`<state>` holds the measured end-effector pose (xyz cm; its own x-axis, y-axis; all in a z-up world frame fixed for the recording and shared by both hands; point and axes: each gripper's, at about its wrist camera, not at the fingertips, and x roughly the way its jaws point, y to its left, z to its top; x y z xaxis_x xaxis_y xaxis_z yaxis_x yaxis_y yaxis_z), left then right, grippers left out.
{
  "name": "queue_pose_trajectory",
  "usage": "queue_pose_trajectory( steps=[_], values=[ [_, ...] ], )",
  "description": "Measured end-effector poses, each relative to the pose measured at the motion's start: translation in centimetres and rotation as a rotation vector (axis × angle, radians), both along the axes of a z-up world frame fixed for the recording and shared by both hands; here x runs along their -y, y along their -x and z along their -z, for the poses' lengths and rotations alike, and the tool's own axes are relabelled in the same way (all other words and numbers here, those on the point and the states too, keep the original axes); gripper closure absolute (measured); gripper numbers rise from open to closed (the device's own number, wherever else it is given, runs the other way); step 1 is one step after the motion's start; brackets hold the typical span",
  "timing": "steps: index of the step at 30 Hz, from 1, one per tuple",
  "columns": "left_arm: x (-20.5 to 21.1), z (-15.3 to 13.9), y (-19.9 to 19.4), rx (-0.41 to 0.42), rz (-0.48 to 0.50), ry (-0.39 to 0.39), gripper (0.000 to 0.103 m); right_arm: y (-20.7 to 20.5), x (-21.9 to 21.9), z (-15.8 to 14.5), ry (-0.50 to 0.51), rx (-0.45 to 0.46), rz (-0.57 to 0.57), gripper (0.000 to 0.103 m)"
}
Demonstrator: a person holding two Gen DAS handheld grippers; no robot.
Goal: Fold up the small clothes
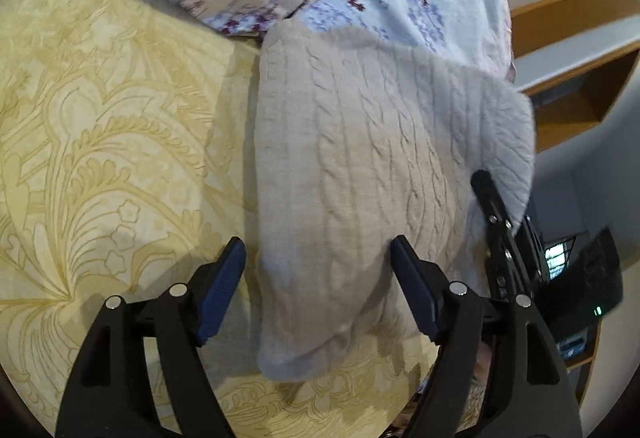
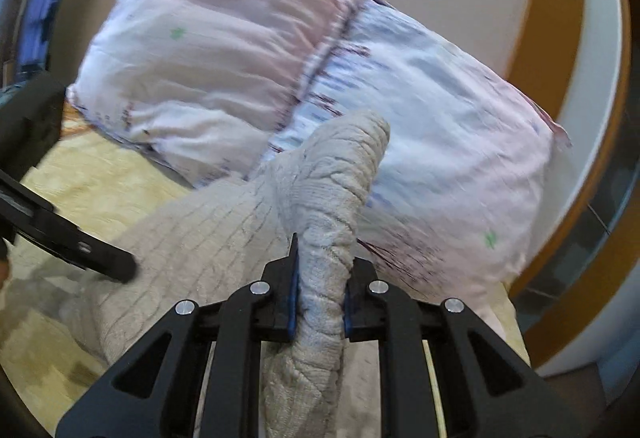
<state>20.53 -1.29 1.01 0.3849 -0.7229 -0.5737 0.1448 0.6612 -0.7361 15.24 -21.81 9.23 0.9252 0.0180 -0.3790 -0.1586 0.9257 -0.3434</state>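
Note:
A grey-beige cable-knit garment [image 1: 360,142] lies on a yellow patterned bedspread [image 1: 100,126]. My left gripper [image 1: 316,246] hovers over its near part, jaws open wide, with cloth between the blue pads [image 1: 222,286] but no pad pressing on it. My right gripper [image 2: 322,270] is shut on a bunched edge of the knit garment [image 2: 332,198] and holds that edge lifted above the bed. In the left wrist view a black finger of the right gripper [image 1: 498,222] shows at the raised right edge. The right wrist view shows one left-gripper finger [image 2: 100,258] resting over the flat part.
Two pale floral pillows [image 2: 200,54] [image 2: 460,142] lie just behind the garment against the wall. Wooden shelving [image 1: 580,58] and a dark device [image 1: 588,278] stand to the right of the bed. A curved wooden frame [image 2: 560,38] borders the right side.

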Motion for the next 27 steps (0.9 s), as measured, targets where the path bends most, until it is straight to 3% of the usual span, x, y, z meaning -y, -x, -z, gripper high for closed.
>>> queue_pose_trajectory(
  steps=[7, 13, 19, 22, 27],
  values=[
    [2.0, 0.1, 0.0, -0.003, 0.063, -0.015, 0.029, -0.7, 4.0, 1.6, -0.064, -0.085, 0.087, 0.087],
    [3.7, 0.5, 0.2, -0.004, 0.097, -0.041, 0.029, -1.0, 7.5, 3.2, -0.197, -0.159, 0.132, 0.088],
    [5.2, 1.0, 0.5, -0.02, 0.123, -0.058, 0.029, -3.8, 11.4, 6.2, -0.437, -0.382, 0.18, 0.084],
    [5.2, 0.8, 0.7, -0.017, 0.127, -0.053, 0.029, -2.9, 13.6, 6.1, -0.608, -0.404, 0.179, 0.077],
    [4.9, 0.5, 1.1, -0.001, 0.139, -0.038, 0.029, 0.0, 16.1, 5.5, -0.761, -0.423, 0.172, 0.059]
  ],
)
